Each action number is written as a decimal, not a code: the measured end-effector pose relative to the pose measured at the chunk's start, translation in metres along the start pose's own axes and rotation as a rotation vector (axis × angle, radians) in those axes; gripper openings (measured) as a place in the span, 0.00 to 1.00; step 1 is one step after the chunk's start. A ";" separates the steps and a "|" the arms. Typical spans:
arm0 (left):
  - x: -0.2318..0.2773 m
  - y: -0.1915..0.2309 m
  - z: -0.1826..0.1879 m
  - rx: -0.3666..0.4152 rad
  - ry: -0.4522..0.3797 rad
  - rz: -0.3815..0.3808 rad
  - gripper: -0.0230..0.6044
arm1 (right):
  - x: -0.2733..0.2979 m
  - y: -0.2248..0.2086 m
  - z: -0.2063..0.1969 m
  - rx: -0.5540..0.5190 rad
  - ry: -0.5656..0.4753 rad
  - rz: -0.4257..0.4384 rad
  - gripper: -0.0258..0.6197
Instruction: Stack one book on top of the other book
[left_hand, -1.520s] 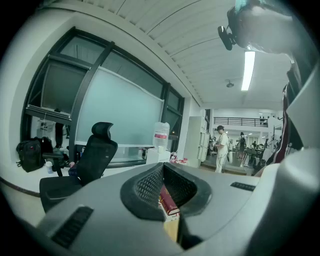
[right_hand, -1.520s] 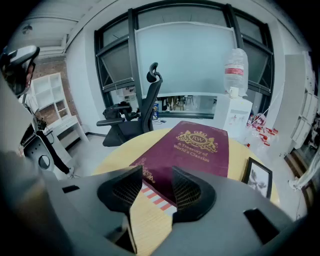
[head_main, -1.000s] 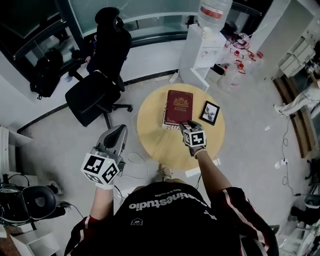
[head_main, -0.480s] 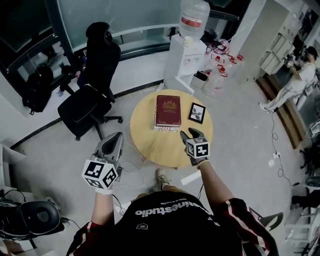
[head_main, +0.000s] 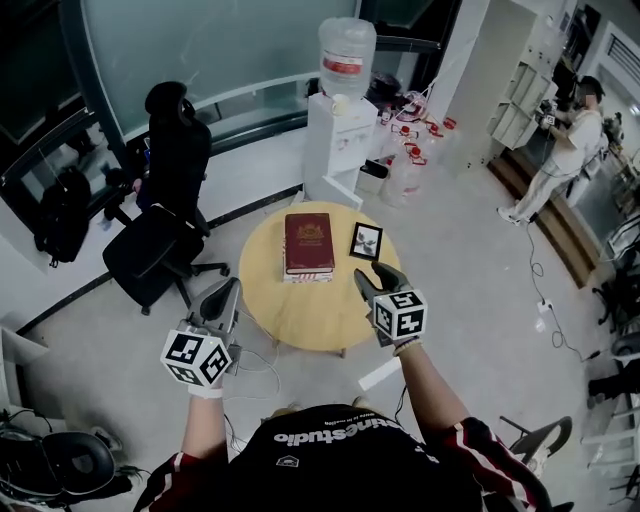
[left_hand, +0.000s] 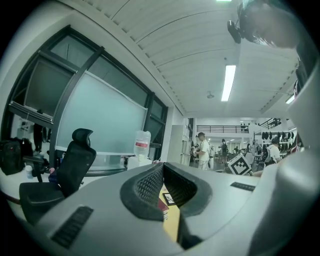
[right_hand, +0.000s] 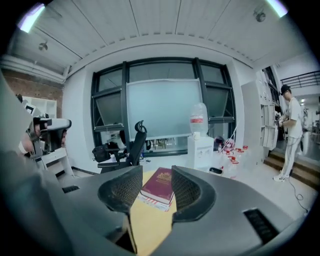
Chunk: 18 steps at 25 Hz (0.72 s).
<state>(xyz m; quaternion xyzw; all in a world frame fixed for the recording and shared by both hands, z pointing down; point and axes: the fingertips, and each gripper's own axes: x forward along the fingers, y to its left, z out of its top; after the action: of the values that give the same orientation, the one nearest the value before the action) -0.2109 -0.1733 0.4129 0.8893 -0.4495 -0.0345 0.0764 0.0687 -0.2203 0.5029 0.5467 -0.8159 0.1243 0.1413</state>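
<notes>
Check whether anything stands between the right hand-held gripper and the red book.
Nothing visible does. Only bare table lies between the right hand-held gripper and the red book. The picture frame stands off to the book's right, apart from it.

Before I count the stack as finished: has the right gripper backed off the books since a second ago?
Yes. The right gripper was at the near corner of the top book; now it sits clear of it, nearer the person.
</notes>
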 end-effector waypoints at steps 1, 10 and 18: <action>0.005 -0.006 0.002 0.000 -0.005 -0.003 0.06 | -0.008 -0.004 0.010 -0.001 -0.024 0.002 0.35; 0.049 -0.065 0.027 0.012 -0.039 -0.026 0.06 | -0.082 -0.041 0.082 -0.035 -0.159 0.046 0.35; 0.081 -0.117 0.034 0.022 -0.030 -0.067 0.06 | -0.138 -0.056 0.126 -0.027 -0.277 0.084 0.32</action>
<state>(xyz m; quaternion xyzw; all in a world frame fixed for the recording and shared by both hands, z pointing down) -0.0747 -0.1733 0.3605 0.9040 -0.4209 -0.0456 0.0587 0.1591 -0.1678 0.3378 0.5222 -0.8513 0.0423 0.0296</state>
